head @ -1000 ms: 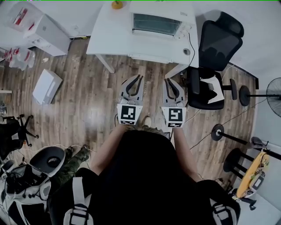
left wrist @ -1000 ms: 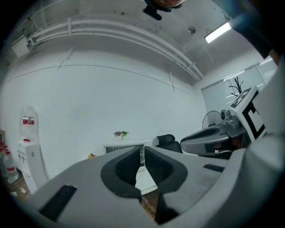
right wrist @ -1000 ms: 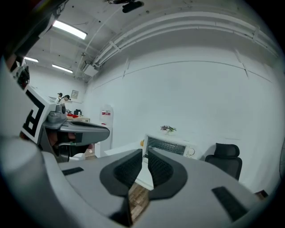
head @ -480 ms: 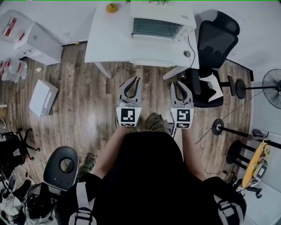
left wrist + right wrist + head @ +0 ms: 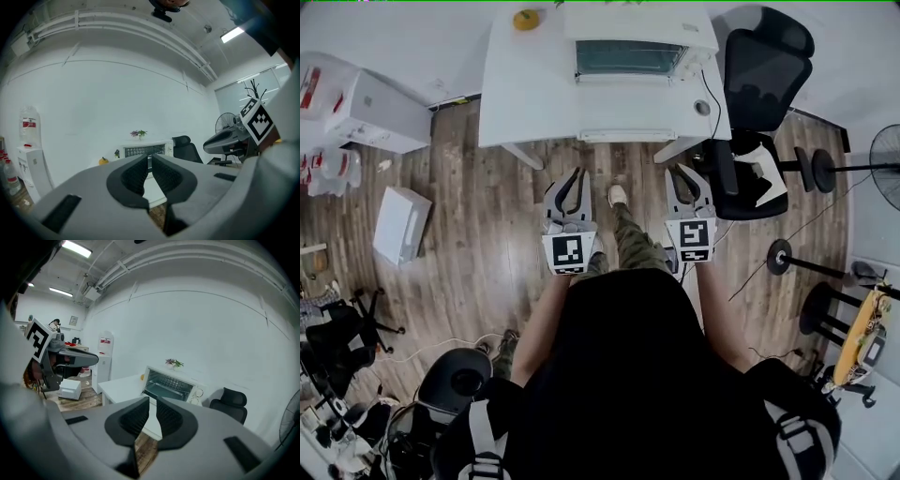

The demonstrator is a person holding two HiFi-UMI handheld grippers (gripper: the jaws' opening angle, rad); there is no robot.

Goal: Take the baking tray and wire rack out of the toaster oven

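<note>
Short of the white bench [image 5: 534, 84] bearing the white boxy toaster oven [image 5: 633, 47], left tool [image 5: 574, 173] and right tool [image 5: 682, 171] both pinched shut, empty; if unopened on arrival, liable to shove contents deeper.

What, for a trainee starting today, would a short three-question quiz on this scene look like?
1. True or false: the toaster oven stands on the white table.
2. The left gripper has its jaws: A) wide open, B) shut with nothing between them, C) shut on a baking tray.
3. In the right gripper view, what sits on top of the toaster oven?

Key: 1 true. 2 B. 3 a small potted plant.
</note>
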